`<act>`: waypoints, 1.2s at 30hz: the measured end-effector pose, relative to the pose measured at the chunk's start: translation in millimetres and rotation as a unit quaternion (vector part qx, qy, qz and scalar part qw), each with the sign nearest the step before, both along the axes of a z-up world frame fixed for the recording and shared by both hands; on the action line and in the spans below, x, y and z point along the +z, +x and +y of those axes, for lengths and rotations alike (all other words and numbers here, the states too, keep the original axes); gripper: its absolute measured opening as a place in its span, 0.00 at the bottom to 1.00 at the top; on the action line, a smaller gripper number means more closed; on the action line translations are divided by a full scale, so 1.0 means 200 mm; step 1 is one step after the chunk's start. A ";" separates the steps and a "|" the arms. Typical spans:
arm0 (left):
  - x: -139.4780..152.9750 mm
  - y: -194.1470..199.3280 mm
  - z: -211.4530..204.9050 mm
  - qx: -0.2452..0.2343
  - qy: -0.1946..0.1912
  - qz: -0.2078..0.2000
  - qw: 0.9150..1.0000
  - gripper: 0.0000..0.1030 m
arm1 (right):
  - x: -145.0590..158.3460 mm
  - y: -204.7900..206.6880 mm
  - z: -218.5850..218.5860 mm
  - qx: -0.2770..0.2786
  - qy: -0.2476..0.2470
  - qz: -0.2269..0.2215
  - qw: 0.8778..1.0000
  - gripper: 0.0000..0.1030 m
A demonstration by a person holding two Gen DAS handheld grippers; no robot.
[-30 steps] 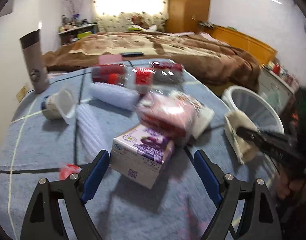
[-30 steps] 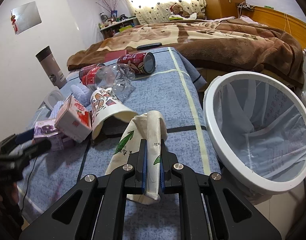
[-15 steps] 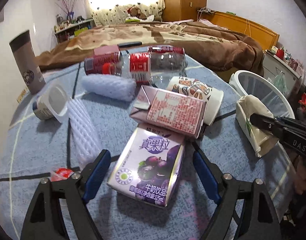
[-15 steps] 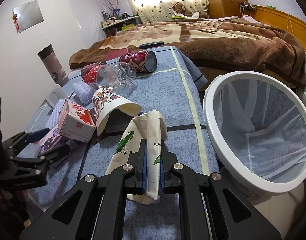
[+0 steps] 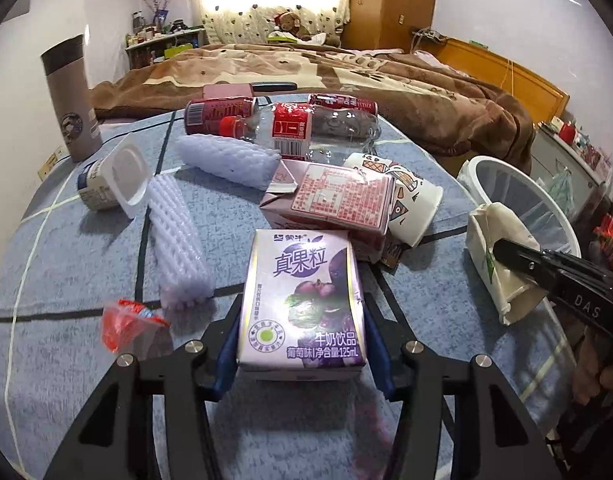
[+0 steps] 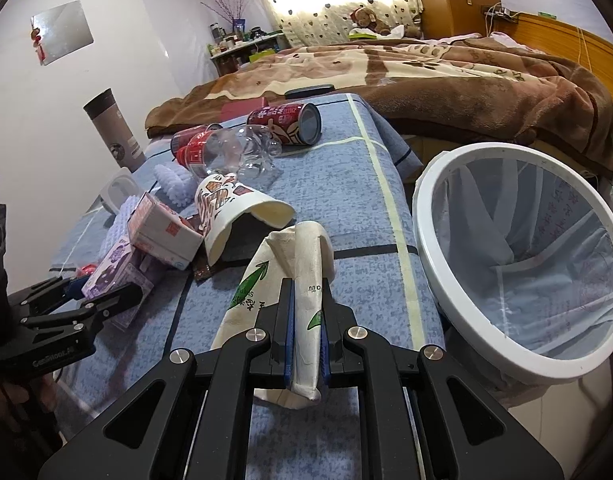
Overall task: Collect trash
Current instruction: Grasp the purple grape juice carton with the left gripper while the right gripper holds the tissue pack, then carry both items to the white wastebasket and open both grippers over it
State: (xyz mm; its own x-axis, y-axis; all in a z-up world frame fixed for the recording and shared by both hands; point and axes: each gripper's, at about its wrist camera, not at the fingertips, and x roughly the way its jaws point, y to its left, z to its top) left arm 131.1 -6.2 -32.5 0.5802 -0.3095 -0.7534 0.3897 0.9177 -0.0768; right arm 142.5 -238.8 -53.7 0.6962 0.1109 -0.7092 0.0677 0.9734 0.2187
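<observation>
My left gripper [image 5: 302, 344] is shut on a purple grape milk carton [image 5: 302, 300] on the blue table cloth [image 5: 66, 264]; it also shows in the right wrist view [image 6: 118, 268]. My right gripper [image 6: 305, 328] is shut on a crushed white paper cup with green print [image 6: 290, 276], held just above the table, left of the white-rimmed trash bin [image 6: 422, 216]. In the left wrist view the cup [image 5: 498, 256] and bin [image 5: 470, 168] are at the right. Behind the carton lie a pink carton [image 5: 330, 204], a patterned paper cup [image 5: 410, 204], a clear bottle [image 5: 306, 132] and red cans [image 5: 218, 114].
Two white foam nets [image 5: 178, 240], a yoghurt pot [image 5: 110, 184] and a red wrapper [image 5: 126, 320] lie at the left. A grey tumbler [image 5: 70, 96] stands at the far left. A bed with a brown blanket [image 5: 346, 76] is behind the table.
My left gripper has moved forward around the purple carton and closed on it. My right gripper keeps holding the crushed cup in about the same place.
</observation>
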 end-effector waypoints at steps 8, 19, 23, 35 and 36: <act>0.08 -0.10 0.01 0.005 -0.009 -0.018 1.000 0.54 | 0.04 -0.02 0.01 0.004 0.001 -0.012 1.000 0.10; 0.23 -0.15 -0.10 -0.016 -0.028 -0.047 0.998 0.54 | 0.15 -0.09 -0.05 -0.004 0.000 -0.044 0.999 0.10; 0.26 -0.14 -0.19 -0.030 -0.033 -0.053 0.998 0.54 | 0.18 -0.11 -0.11 -0.015 -0.003 -0.053 0.998 0.10; 0.31 -0.09 -0.56 -0.090 -0.047 -0.052 0.993 0.54 | 0.24 -0.15 -0.37 -0.074 -0.022 -0.065 0.995 0.10; 0.31 -0.09 -0.60 -0.094 -0.048 -0.051 0.993 0.54 | 0.24 -0.15 -0.41 -0.081 -0.023 -0.064 0.994 0.10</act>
